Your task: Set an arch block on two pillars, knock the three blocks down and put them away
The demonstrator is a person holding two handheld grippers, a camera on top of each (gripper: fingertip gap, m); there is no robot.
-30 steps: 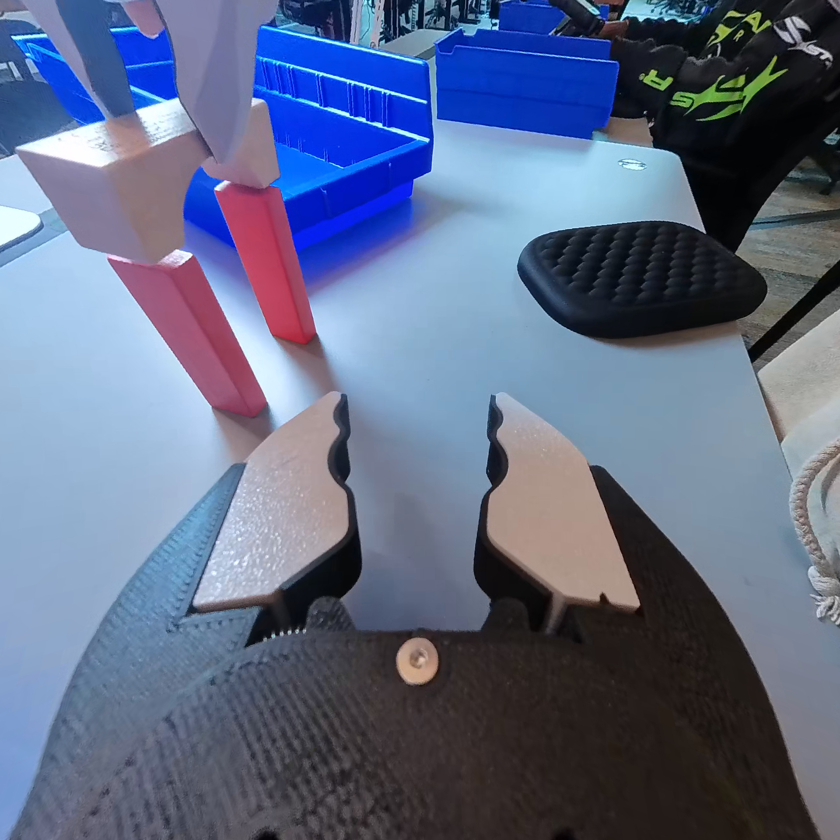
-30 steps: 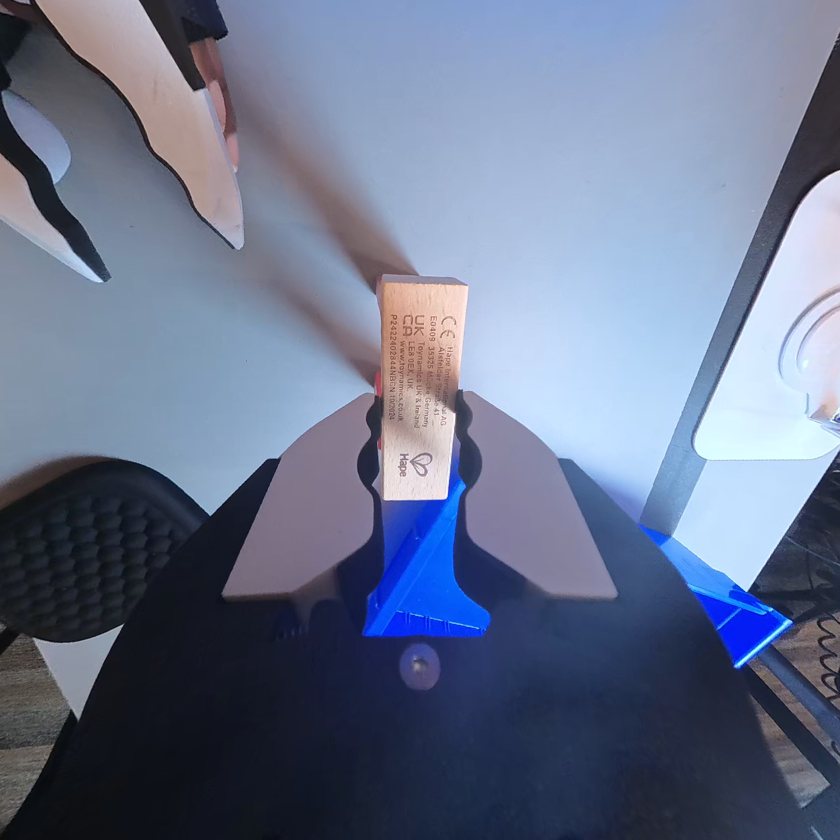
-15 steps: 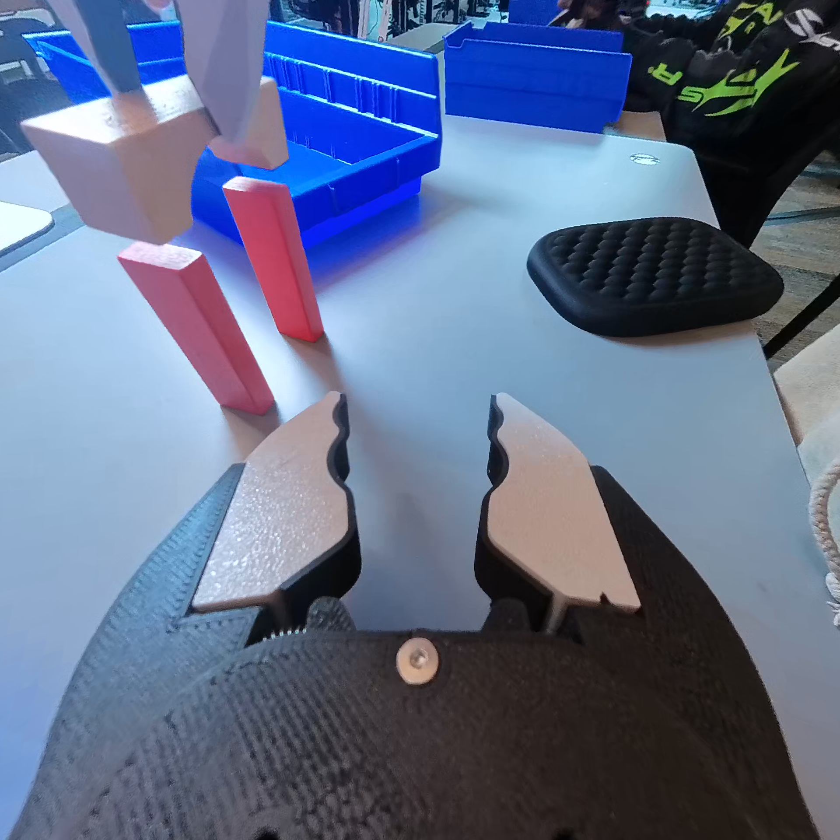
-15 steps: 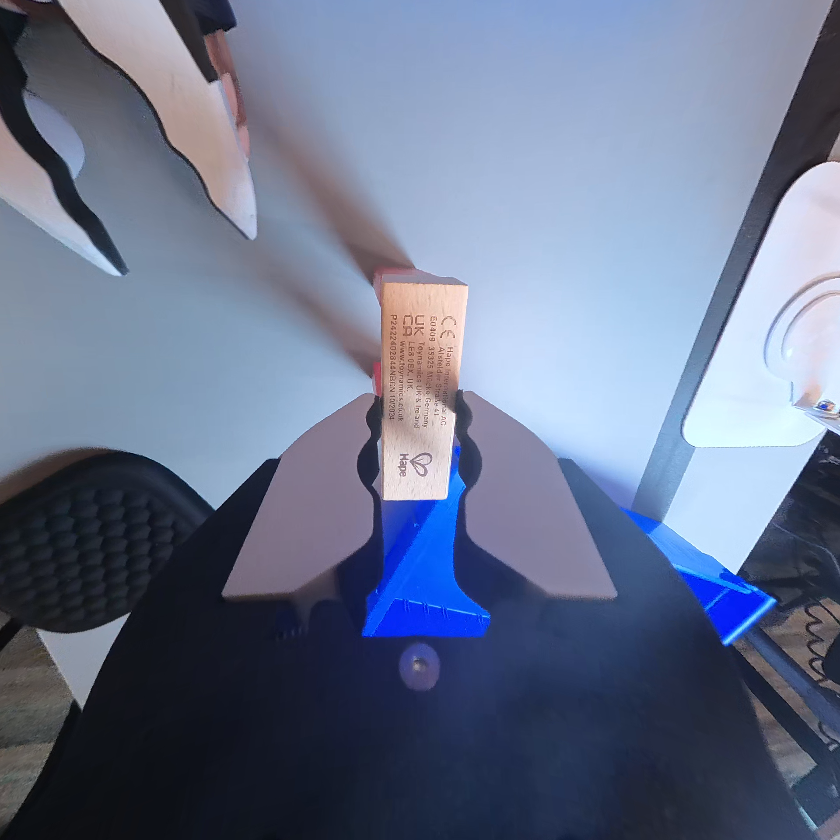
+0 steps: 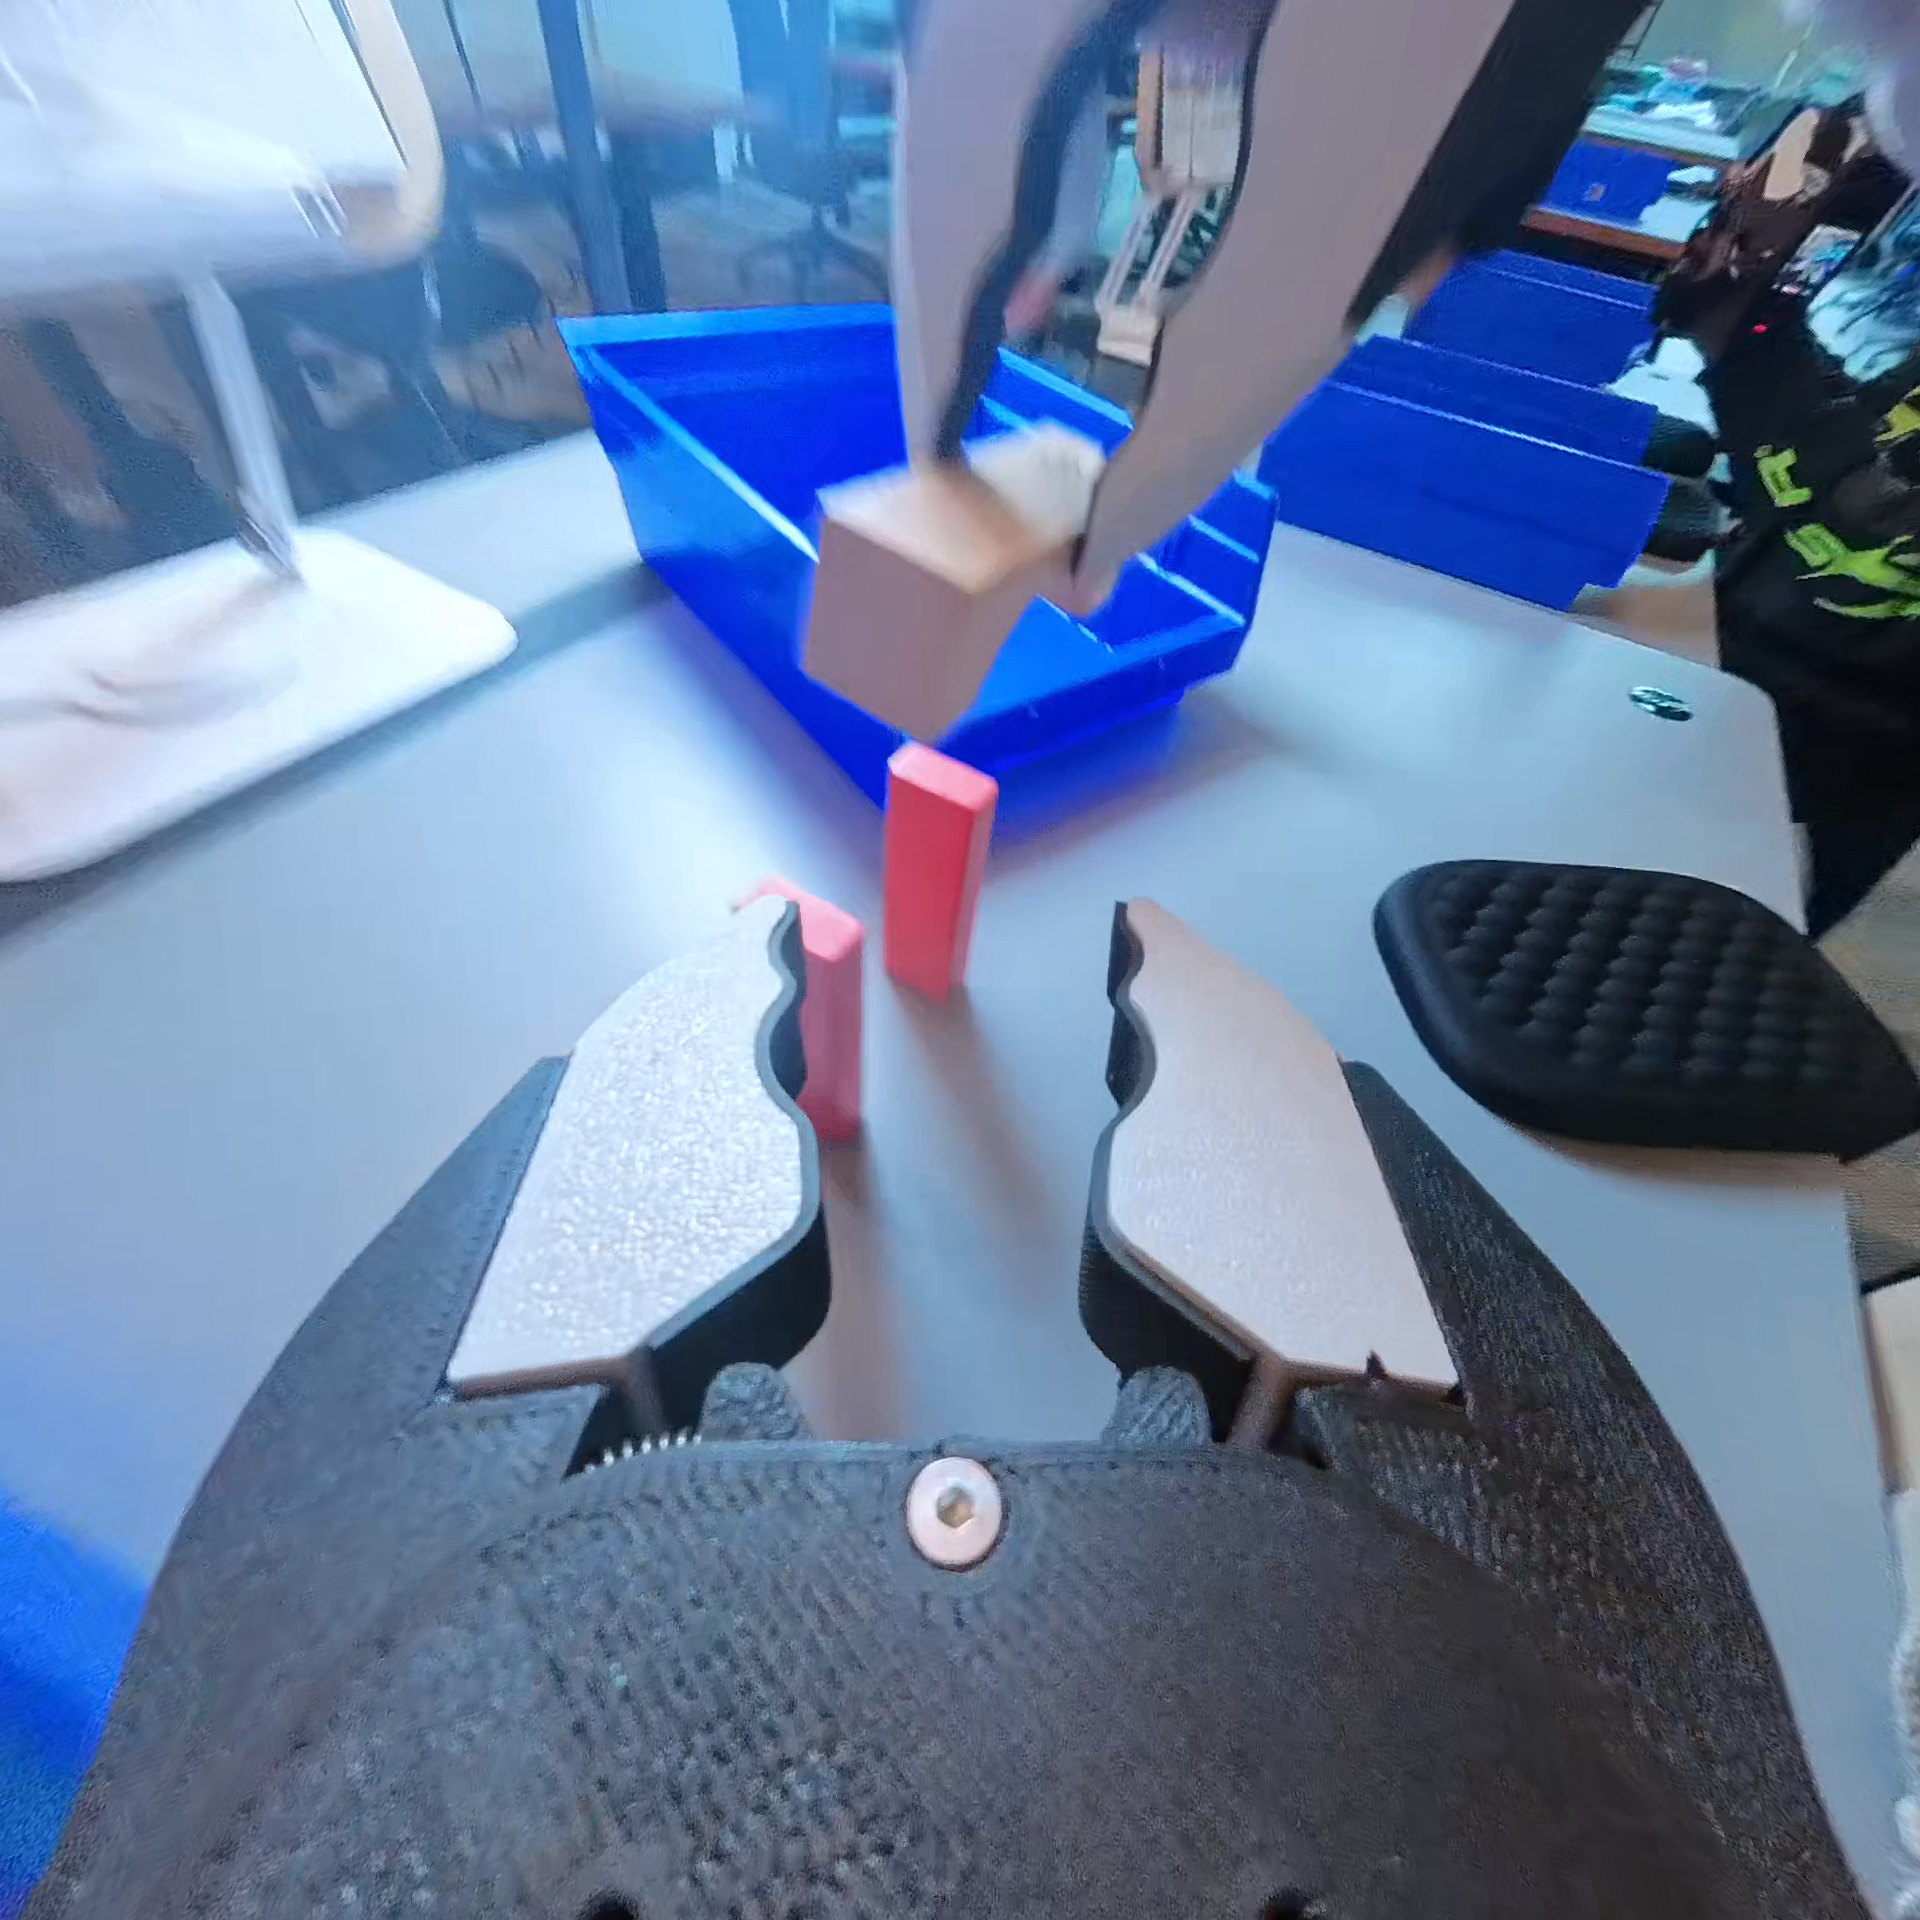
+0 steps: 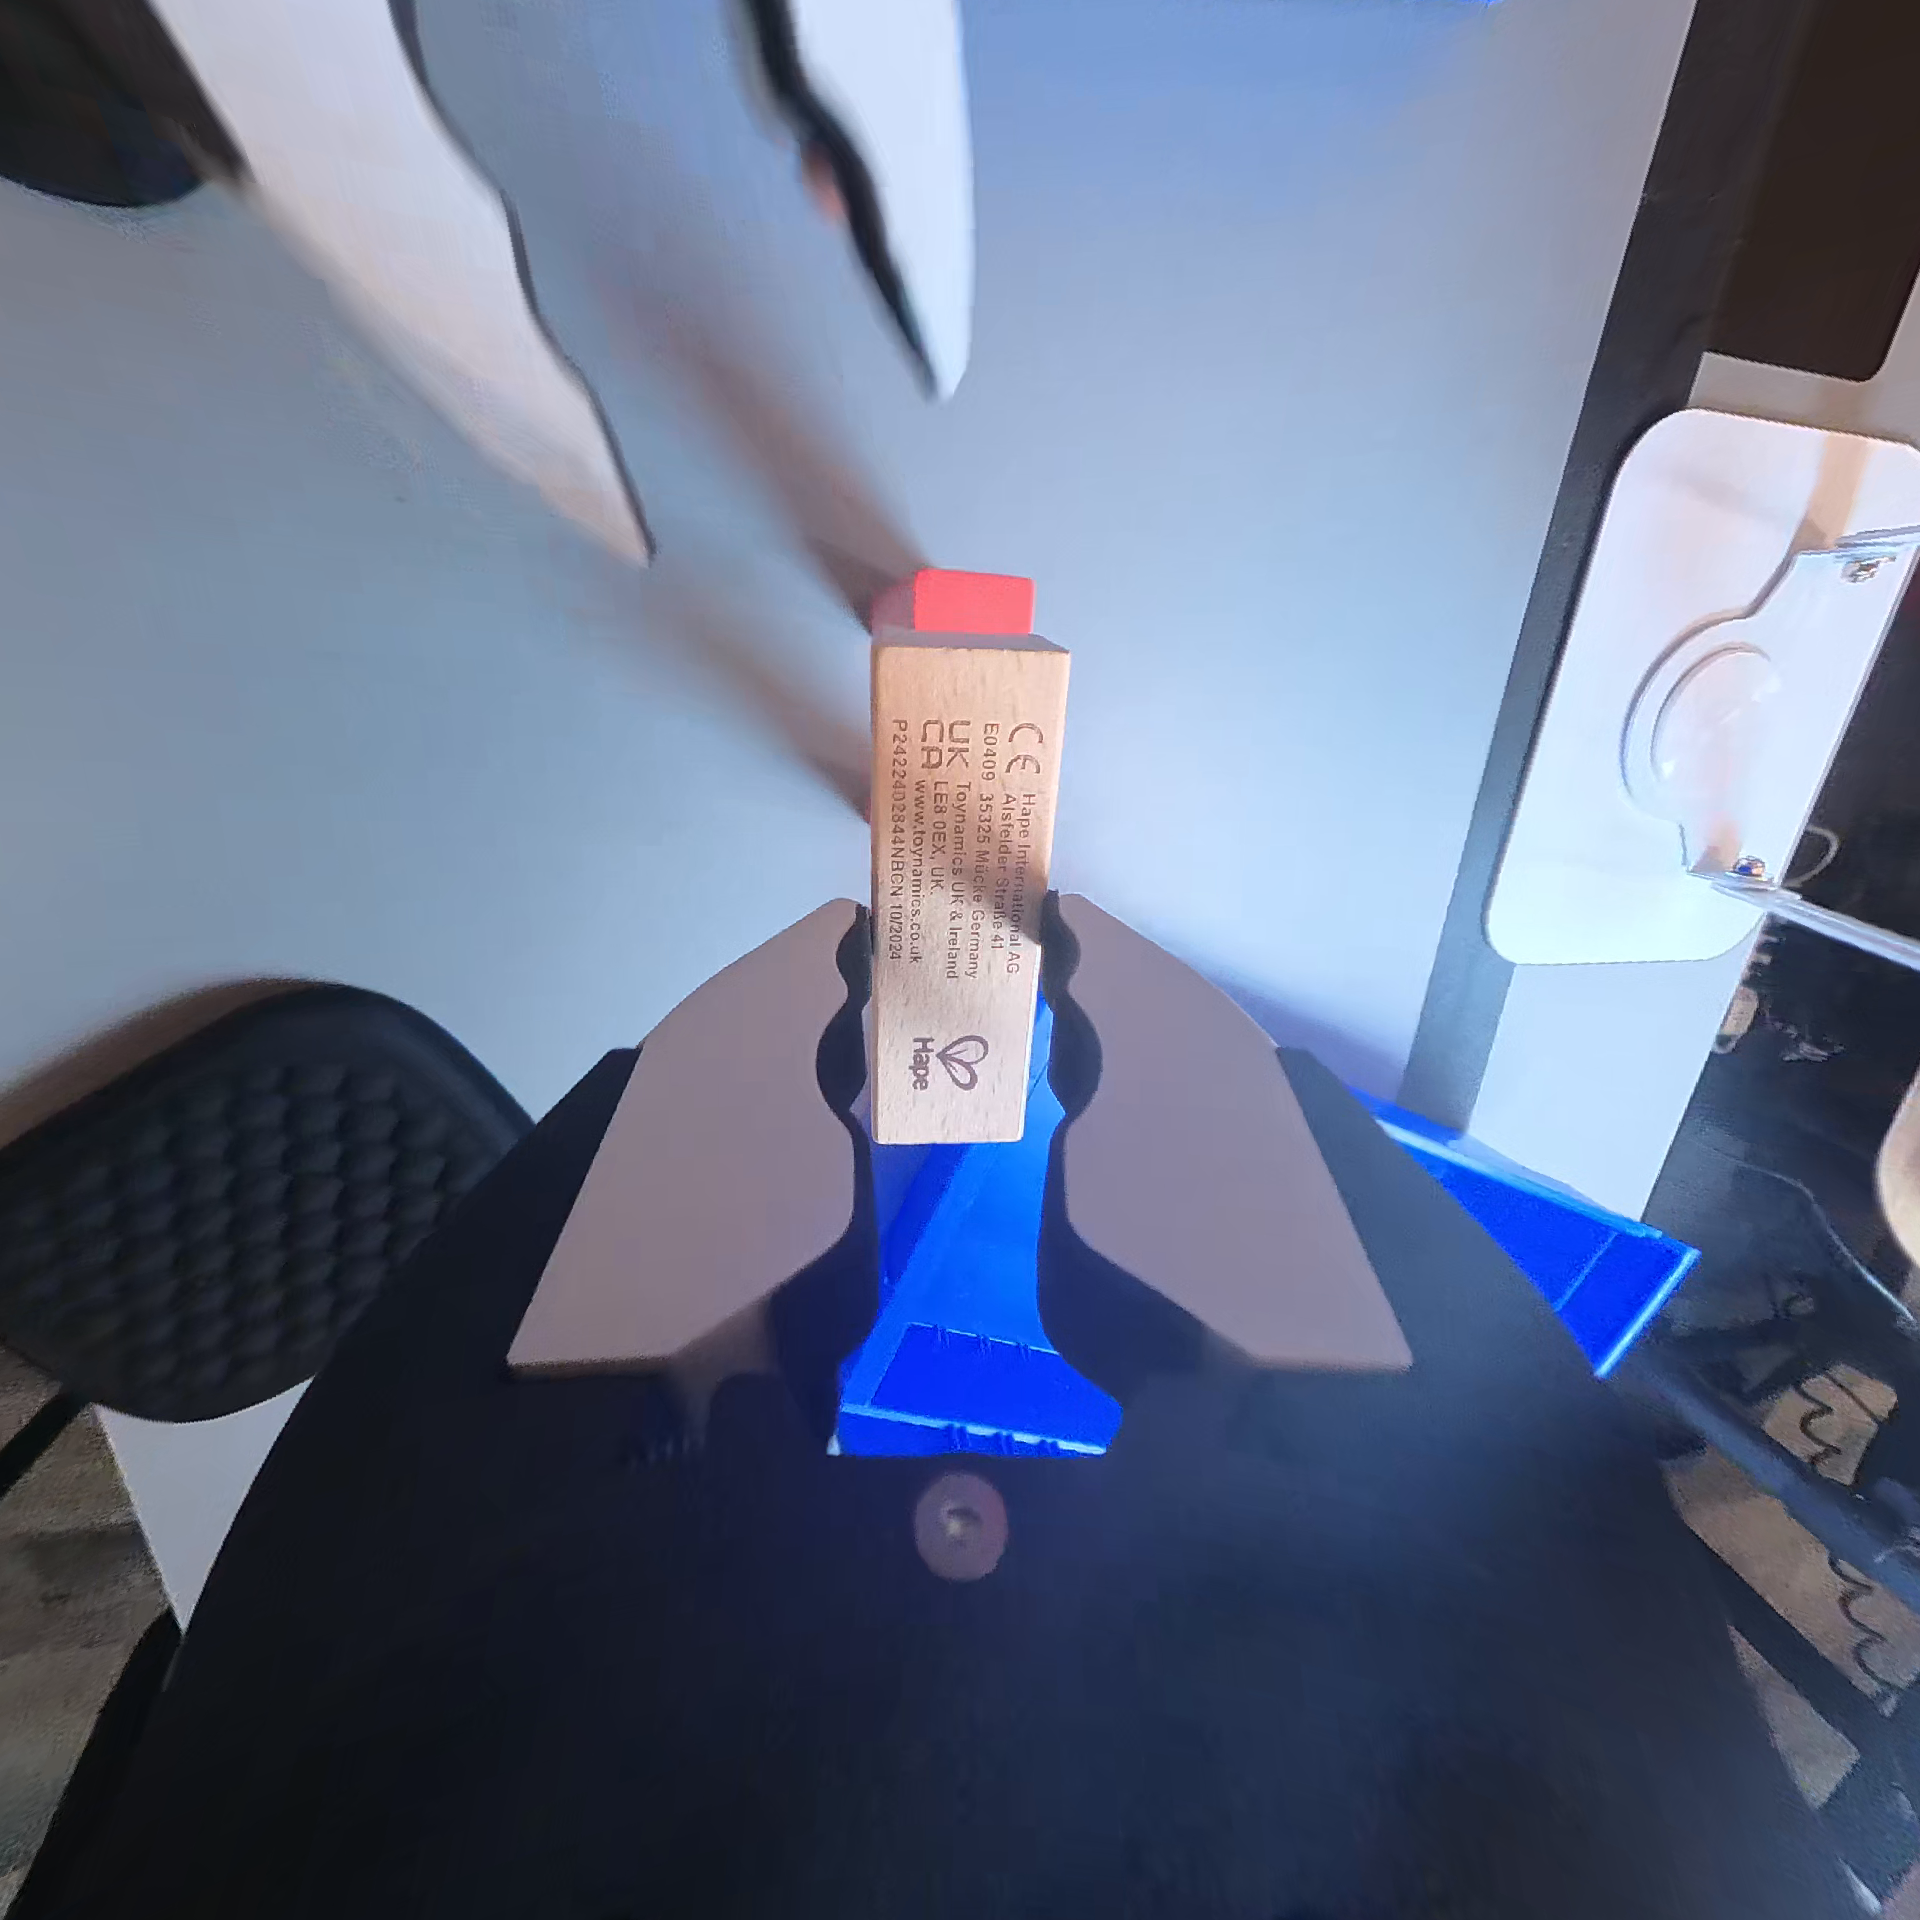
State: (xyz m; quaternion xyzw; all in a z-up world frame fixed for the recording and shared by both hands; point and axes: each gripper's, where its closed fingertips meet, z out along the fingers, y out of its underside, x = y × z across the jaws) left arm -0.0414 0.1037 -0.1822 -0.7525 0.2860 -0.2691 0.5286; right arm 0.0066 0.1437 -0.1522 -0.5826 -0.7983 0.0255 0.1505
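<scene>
Two red pillars stand upright on the grey table: the near one [image 5: 831, 1023] right beside my left gripper's left fingertip, the far one [image 5: 935, 878] a little beyond. My left gripper [image 5: 951, 920] is open and empty, low over the table. My right gripper [image 6: 951, 914] is shut on the plain wooden arch block [image 6: 961, 883] and holds it in the air above and behind the pillars; the block also shows in the left wrist view [image 5: 914, 603]. One red pillar top [image 6: 961, 603] peeks out past the block's far end.
An open blue bin [image 5: 727, 468] stands just behind the pillars. More blue bins [image 5: 1455, 478] lie at the back right. A black dimpled pad [image 5: 1621, 997] is on the right. A white stand base [image 5: 208, 665] is at the left. A person in black sits at the far right. My right fingertips sit around 8 cm from my left ones.
My left gripper has swung left and closer, so the pillars now sit between its fingertips in view. The right gripper has lifted the arch block up and back, clear of the pillar tops.
</scene>
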